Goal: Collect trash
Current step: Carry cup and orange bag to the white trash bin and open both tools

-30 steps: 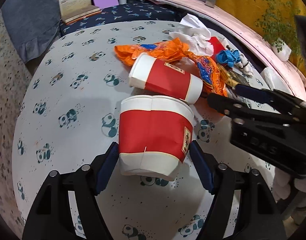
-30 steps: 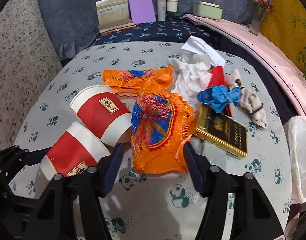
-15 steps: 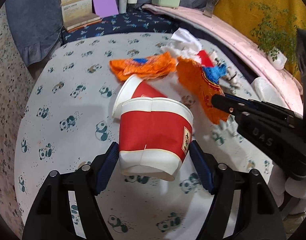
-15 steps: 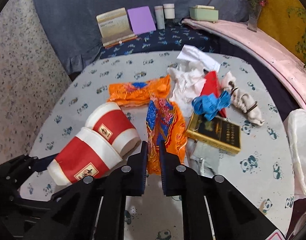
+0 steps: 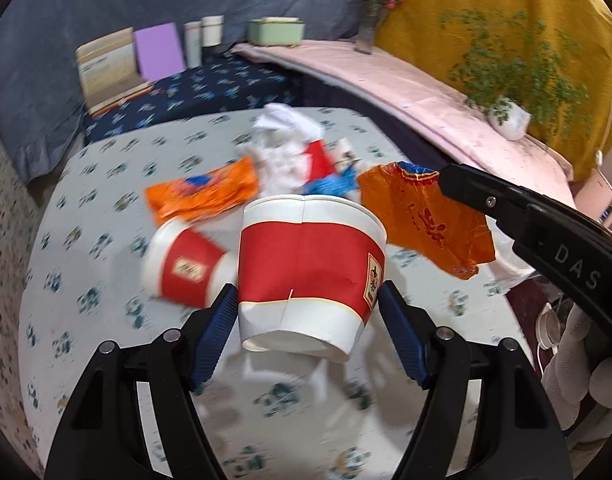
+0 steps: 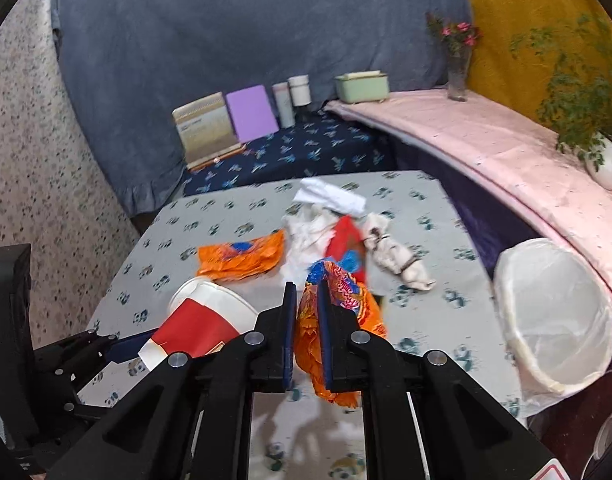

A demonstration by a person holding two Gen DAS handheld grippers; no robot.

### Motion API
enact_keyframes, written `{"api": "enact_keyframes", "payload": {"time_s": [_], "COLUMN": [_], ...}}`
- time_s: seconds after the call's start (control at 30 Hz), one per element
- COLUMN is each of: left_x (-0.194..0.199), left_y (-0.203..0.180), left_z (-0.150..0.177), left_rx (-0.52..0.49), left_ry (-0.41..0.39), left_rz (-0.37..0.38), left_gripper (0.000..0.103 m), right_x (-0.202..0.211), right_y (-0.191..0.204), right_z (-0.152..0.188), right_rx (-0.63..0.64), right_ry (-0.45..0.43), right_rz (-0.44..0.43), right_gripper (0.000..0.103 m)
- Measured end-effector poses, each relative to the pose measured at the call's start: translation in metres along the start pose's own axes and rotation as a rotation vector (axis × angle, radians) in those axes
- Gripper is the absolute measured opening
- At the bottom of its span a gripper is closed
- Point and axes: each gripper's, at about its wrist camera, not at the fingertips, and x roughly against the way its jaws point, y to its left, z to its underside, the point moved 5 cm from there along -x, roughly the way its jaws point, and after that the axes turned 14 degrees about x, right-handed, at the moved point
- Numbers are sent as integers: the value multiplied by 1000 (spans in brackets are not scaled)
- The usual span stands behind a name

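My left gripper [image 5: 308, 312] is shut on a red and white paper cup [image 5: 312, 264] and holds it above the table. My right gripper [image 6: 306, 300] is shut on an orange and blue plastic wrapper [image 6: 338, 320], lifted off the table; it also shows in the left wrist view [image 5: 426, 220]. A second red cup [image 5: 181, 268] lies on its side on the panda-print tablecloth [image 5: 105, 240]. Another orange wrapper [image 6: 241, 256], white tissues [image 6: 318, 220], a red scrap [image 6: 344, 236] and a knotted rag [image 6: 398, 256] lie further back.
A white-lined bin [image 6: 554, 312] stands off the table's right edge. Behind the table a dark blue surface holds books [image 6: 207, 128], a purple card [image 6: 251, 112] and two tubs [image 6: 293, 96]. A pink shelf [image 6: 486, 136] carries a green box, a vase and a potted plant.
Both grippers have risen and pulled back. The right gripper closed on the orange wrapper and lifted it off the table. The left gripper keeps the cup, now higher.
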Motion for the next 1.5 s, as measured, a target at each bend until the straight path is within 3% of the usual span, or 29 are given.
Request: {"api": "enact_keyframes", "payload": {"time_s": [0.03,0.5,0.8,1.37,1.5], "left_x": [-1,-27,-52,-118,-126], "left_y": [-8,-159,-227,-286,-289], "left_z": [-1,-1,-1,3,0], "left_rx": [-11,-228,-316,-405,-422], "left_ry": [-1,10,24,93,71], "left_rz": [10,166,227,241,226], "left_gripper": [69,69,69,69,84], "right_x": [5,67,85,52,49], "right_y": [-6,-152,-220,-285,-291], "right_z": [0,41,67,88,85], "right_rx": [-13,-226,-313,-411,-416], "right_ry": [-19,-76,-79,-21,-24], "right_rz": [-15,215,336,353,370], "right_gripper": [10,10,10,11,15]}}
